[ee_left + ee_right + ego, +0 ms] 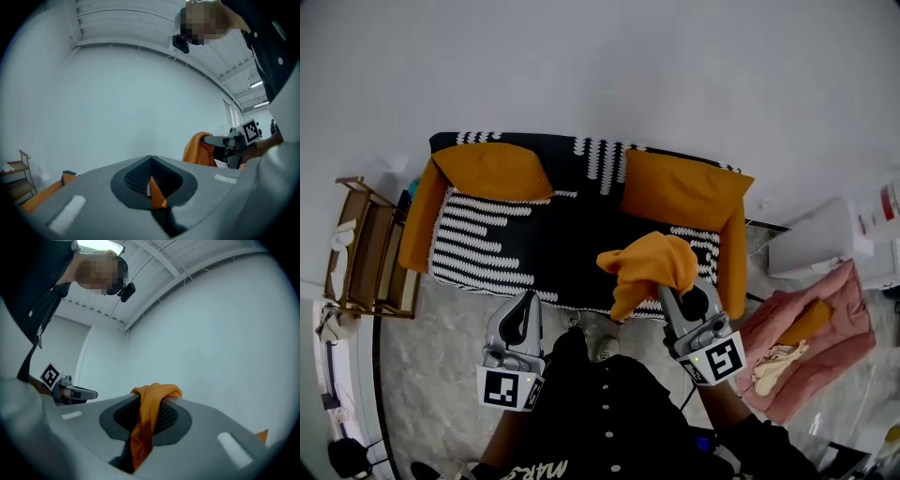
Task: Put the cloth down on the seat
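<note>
The right tool (666, 292) pinches the crumpled orange fabric cloth (649, 265), which drapes over its jaws above the right end of the black-and-white patterned sofa seat (553, 248). It is probably best to lower it onto bare seat, clear of the orange cushion (684, 192), before spreading the jaws. The left tool (525, 302), pressed together and empty, hangs before the seat's front edge.

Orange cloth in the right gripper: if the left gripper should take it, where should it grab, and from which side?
On the orange cloth, probably grab the loose tail hanging below the bunch, from the left. It is draped over the right gripper, pinched in its jaws, and that tail dangles free on the side facing the left gripper.
</note>
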The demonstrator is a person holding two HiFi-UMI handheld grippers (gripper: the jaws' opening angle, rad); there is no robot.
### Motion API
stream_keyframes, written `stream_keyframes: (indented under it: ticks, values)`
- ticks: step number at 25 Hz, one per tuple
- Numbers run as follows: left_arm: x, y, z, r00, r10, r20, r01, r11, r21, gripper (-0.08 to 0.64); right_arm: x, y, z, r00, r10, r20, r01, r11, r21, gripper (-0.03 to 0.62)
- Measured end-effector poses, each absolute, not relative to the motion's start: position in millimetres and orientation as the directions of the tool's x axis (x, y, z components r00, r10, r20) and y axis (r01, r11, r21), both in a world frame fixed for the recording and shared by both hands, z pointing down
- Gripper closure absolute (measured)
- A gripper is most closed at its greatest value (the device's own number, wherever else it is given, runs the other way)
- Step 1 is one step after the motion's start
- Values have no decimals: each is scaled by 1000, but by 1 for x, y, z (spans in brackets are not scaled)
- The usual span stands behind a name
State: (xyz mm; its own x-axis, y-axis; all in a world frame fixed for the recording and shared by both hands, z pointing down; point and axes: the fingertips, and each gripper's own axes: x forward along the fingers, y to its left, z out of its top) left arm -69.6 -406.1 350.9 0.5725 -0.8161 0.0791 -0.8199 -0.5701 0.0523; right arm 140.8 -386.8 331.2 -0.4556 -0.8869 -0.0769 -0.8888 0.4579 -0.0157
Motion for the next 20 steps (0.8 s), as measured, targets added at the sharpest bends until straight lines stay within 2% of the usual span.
stream_keyframes:
  ticks: [12, 20]
  values:
    - [-93, -460, 375, 572, -807, 146, -820, -566, 83, 560, 109, -467, 354, -489, -872, -13, -872, 489, -35, 515]
    - [-113, -473, 424, 558, -782, 277, -829, -541, 141, 560, 64, -518, 395, -550, -834, 40, -833, 545, -95, 514]
